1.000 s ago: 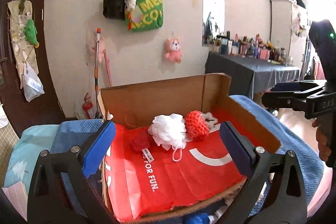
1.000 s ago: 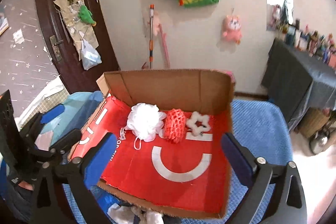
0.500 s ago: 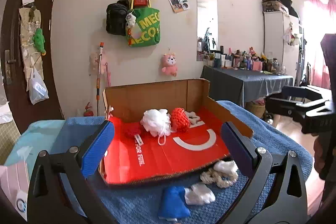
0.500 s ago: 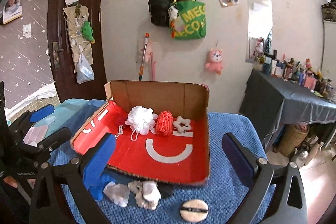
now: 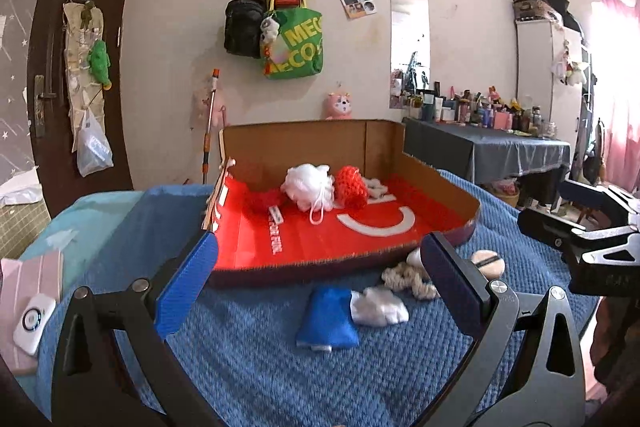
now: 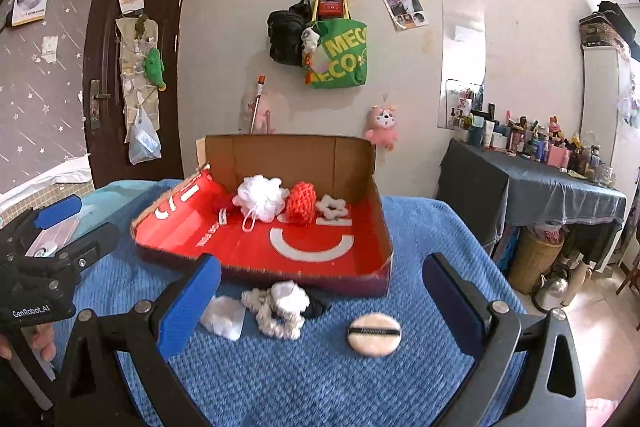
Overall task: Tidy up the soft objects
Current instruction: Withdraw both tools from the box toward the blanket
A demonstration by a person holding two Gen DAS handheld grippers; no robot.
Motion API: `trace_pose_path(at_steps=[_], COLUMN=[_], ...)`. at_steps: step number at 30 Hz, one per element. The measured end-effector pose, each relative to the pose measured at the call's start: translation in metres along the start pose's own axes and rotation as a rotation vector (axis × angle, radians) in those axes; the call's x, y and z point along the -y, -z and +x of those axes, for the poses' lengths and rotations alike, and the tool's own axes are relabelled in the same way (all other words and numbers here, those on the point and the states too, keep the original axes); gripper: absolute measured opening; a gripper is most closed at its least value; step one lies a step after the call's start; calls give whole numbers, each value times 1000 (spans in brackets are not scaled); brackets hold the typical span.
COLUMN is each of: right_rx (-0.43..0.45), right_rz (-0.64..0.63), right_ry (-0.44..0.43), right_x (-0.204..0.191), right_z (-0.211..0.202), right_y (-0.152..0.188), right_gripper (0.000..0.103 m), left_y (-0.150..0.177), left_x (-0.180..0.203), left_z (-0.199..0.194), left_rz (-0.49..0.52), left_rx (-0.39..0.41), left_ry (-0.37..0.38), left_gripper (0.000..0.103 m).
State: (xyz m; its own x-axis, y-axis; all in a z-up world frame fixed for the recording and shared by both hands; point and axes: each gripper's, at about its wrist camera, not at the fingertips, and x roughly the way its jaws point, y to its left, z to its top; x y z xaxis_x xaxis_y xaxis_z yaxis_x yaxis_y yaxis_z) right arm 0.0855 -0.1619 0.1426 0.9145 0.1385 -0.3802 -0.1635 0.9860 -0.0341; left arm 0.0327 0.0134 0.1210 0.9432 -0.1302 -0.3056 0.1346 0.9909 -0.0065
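The soft things lie in two groups on the blue bench (image 6: 420, 227). Inside the box (image 6: 288, 155) a white pouf (image 6: 260, 197), a red mesh ball (image 6: 301, 205) and a white star ring (image 6: 332, 207) sit in a row along the back wall, the pouf touching a dark red piece (image 5: 264, 199) on its left; the pouf's cord loop hangs toward the front. Just outside the box's front edge lie a white pad (image 6: 224, 317), a cream braided tie (image 6: 276, 311) with a white puffy piece (image 6: 290, 297) on it, and a round puff (image 6: 374, 335), its dark band running left to right. A blue pouch (image 5: 326, 319) lies near them, narrow end toward the box, long axis running away from the camera.

The right gripper (image 6: 320, 299) has its fingers (image 6: 188, 307) spread wide, released, touching nothing. In its view the braided tie and the white piece lie between the fingers, the puff nearer the right finger, the pad beside the left one.

The left gripper (image 5: 320, 287) is likewise wide open and empty; its fingers (image 5: 186, 283) frame the pouch and a white pad (image 5: 378, 305), with the tie just inside the right finger. Both grippers hover above the bench, facing the box. A hand (image 6: 24, 343) grips the left tool's handle.
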Motion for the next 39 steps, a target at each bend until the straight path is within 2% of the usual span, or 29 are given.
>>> trace_pose_path(at_steps=[5, 13, 18, 23, 30, 39], right_rx=[-14, -30, -50, -69, -87, -101], right_rz=[52, 68, 76, 110, 110, 110], right_ry=[-27, 37, 41, 37, 50, 45], right_x=[-1, 1, 5, 11, 13, 15], right_z=[0, 1, 5, 10, 16, 21], right_y=[20, 53, 75, 96, 109, 105], right_gripper=[103, 103, 103, 103, 103, 103], left_y=[18, 50, 71, 88, 97, 92], left_x=[2, 5, 5, 5, 1, 1], left_z=[-5, 0, 5, 5, 11, 16], left_rz=[-5, -4, -20, -18, -37, -27], left_rx=[-5, -61, -110, -113, -137, -150], left_ry=[-22, -54, -47, -56, -70, -66], left_gripper=[103, 103, 103, 103, 103, 103])
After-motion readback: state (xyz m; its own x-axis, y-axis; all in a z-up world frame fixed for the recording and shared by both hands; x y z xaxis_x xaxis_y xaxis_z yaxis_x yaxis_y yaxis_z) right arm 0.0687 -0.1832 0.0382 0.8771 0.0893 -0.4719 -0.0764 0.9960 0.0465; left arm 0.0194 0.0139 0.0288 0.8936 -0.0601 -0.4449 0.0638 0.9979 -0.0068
